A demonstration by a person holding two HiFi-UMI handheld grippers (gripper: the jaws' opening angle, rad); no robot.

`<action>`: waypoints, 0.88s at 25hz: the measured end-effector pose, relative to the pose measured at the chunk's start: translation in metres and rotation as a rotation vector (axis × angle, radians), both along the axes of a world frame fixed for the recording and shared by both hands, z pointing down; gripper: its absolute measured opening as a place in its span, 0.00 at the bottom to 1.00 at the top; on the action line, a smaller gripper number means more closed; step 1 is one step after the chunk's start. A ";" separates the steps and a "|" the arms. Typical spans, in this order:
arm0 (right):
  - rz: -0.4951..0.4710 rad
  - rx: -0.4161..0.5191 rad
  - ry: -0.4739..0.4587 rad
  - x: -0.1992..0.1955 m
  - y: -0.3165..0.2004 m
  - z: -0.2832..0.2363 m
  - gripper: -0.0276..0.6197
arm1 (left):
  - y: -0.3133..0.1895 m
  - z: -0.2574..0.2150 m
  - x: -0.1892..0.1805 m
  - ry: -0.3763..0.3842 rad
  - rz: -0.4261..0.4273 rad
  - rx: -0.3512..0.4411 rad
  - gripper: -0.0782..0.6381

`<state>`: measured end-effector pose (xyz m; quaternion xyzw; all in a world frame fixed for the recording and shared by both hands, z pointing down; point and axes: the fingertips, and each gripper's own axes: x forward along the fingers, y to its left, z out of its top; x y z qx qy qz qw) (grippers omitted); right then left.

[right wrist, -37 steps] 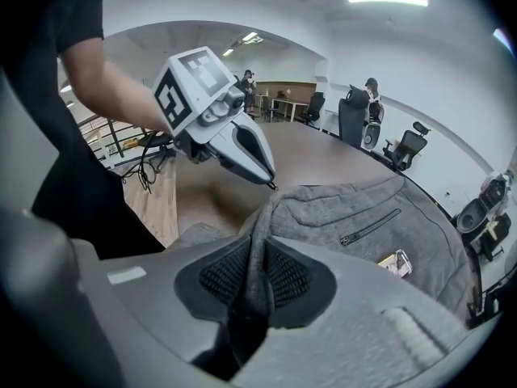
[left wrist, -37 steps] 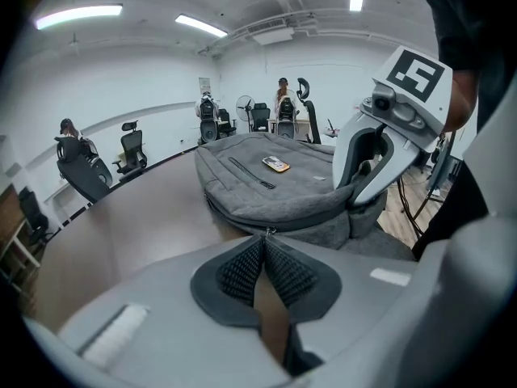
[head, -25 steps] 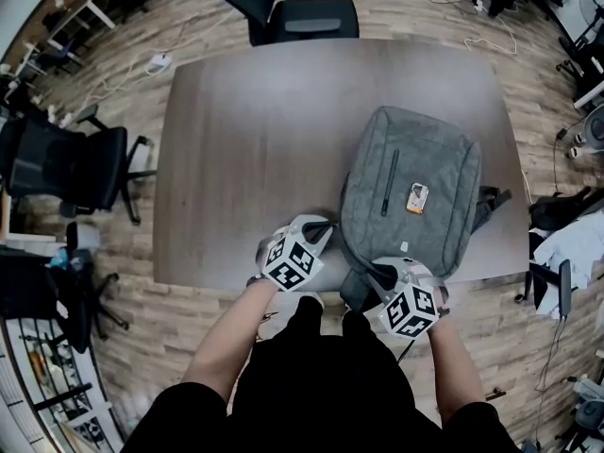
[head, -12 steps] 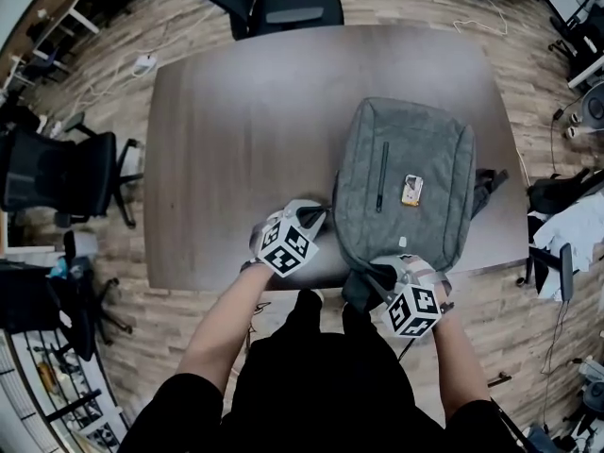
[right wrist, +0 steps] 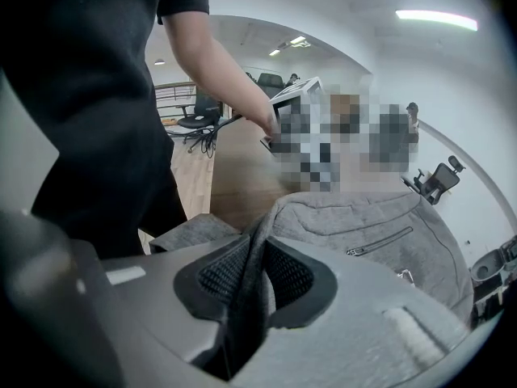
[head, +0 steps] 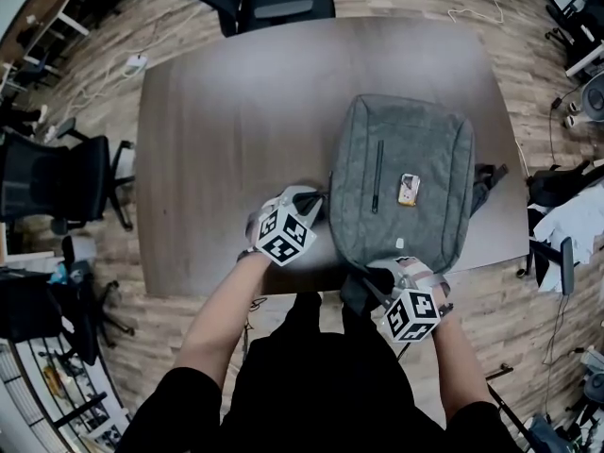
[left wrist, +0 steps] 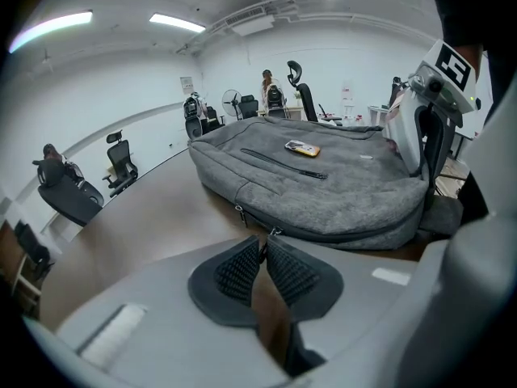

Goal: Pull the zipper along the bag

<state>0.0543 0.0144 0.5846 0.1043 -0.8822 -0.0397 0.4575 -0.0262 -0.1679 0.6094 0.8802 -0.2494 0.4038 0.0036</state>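
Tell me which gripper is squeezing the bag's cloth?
The right gripper: bag cloth fills its jaws. The left gripper, jaws just opening, nips a zipper tab.

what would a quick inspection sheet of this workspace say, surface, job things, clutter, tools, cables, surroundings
surface: brown table, carrying only the backpack
job's things: grey backpack lying flat, near right; zipper pull on its side seam
clutter: small orange tag on the backpack
grippers: left tool pinches the zipper pull at its tips, jaws have just been opening a little; right tool shut on a fold of the backpack
cables: white cable on the floor, far right; white adapter, far left
surroundings: office chair, wood floor
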 end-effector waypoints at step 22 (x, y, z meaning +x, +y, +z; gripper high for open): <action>0.079 -0.040 -0.151 0.005 -0.003 -0.013 0.22 | -0.037 -0.024 -0.024 0.078 -0.162 0.039 0.14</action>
